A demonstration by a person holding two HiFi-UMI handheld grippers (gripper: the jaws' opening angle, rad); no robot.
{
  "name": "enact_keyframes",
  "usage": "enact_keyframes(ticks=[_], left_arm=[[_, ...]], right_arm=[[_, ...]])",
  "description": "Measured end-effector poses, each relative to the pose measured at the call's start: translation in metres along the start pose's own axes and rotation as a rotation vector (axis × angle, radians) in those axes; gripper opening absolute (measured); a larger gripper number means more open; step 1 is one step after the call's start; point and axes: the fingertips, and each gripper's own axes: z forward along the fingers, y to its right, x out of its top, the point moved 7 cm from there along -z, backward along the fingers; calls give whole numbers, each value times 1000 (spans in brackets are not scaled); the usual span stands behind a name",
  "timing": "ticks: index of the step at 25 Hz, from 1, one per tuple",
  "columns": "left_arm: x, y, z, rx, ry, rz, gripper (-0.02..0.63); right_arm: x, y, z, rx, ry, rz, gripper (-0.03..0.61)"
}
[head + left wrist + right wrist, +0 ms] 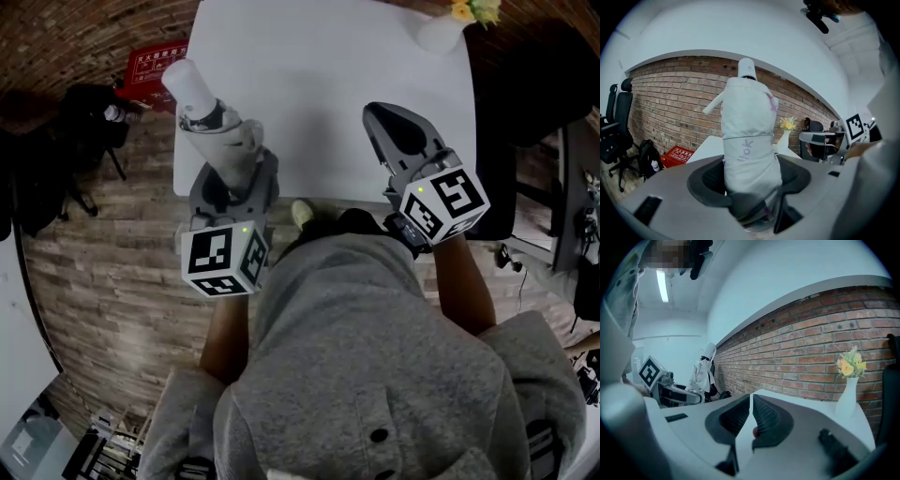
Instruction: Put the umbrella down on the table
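Left gripper (228,183): jaws clamped on 1 folded white umbrella (747,140), upright. Right gripper (398,131): jaws pressed together, empty, above white table (328,84).

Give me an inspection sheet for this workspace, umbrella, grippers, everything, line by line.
Surface: white table, rectangular.
Job's things: folded white umbrella, held up, not yet laid down.
Clutter: white vase with yellow flowers at the table's far right corner.
Grippers: left gripper shut on the umbrella; right gripper shut, empty.
Cables: nothing seen on the table.
Surroundings: brick wall; red crate and black bag on the floor at left.
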Motion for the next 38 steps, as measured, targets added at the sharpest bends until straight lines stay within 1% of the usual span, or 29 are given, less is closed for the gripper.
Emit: enact_keyframes(ticks=[5,11,17,23,32,38], left_arm=[[-6,-13,5,-9,-12,5,287],[-18,-19,16,-12,-57,7,287],[-33,-15,25,-11,-101,6,287],[-47,-20,32,2,-153,12,287],[-78,-23,50,44,-247,62,287],[-94,-24,62,61,-291,88,287]], right_arm=[[-4,-3,7,-20,-2,-1,35],[-4,1,3,-52,-12,4,35],[-8,10,1,-61,-17,8,35],[-10,10,7,-55,-26,13,35],[-22,14,6,-43,-51,14,35],[-31,19,5,-40,-61,23,35]])
